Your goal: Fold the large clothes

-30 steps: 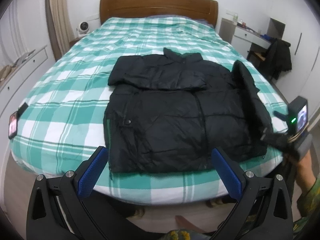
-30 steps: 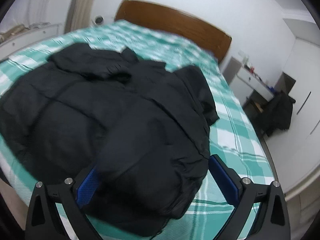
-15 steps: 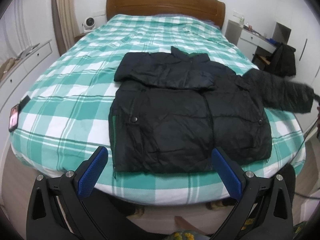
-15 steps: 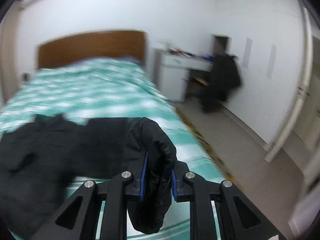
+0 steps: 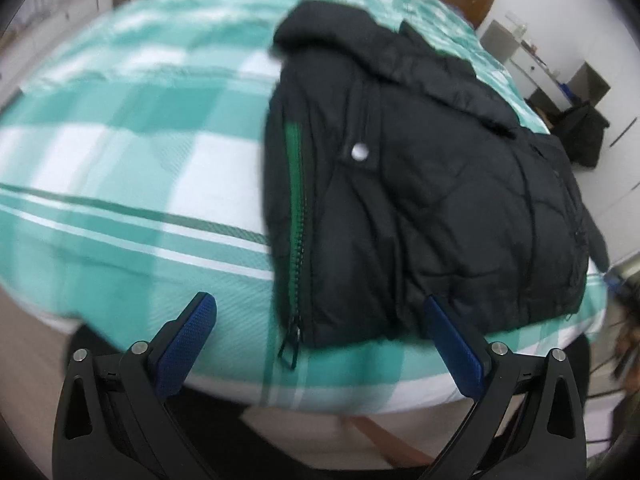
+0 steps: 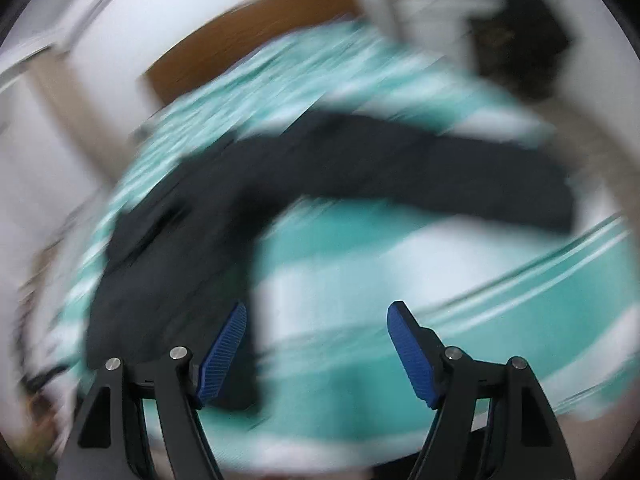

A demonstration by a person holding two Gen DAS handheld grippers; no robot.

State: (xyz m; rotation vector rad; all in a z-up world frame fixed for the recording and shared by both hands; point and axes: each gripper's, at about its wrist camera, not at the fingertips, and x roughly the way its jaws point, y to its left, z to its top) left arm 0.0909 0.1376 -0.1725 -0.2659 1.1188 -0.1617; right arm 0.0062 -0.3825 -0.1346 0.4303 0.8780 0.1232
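Checked green-and-white bedding covered the bed, with the black puffer jacket lying near its foot edge, one sleeve stretched sideways. Your left gripper stood spread at the jacket's hem corner, gripping nothing. Your right gripper had just been opening, nothing between its pads.

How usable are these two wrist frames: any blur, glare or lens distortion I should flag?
Right wrist view: heavy motion smear, the black jacket and checked bedspread streaked, only the right gripper sharp. Left wrist view: milder blur, the green zipper readable; fisheye bulges the bed. No glare in either.
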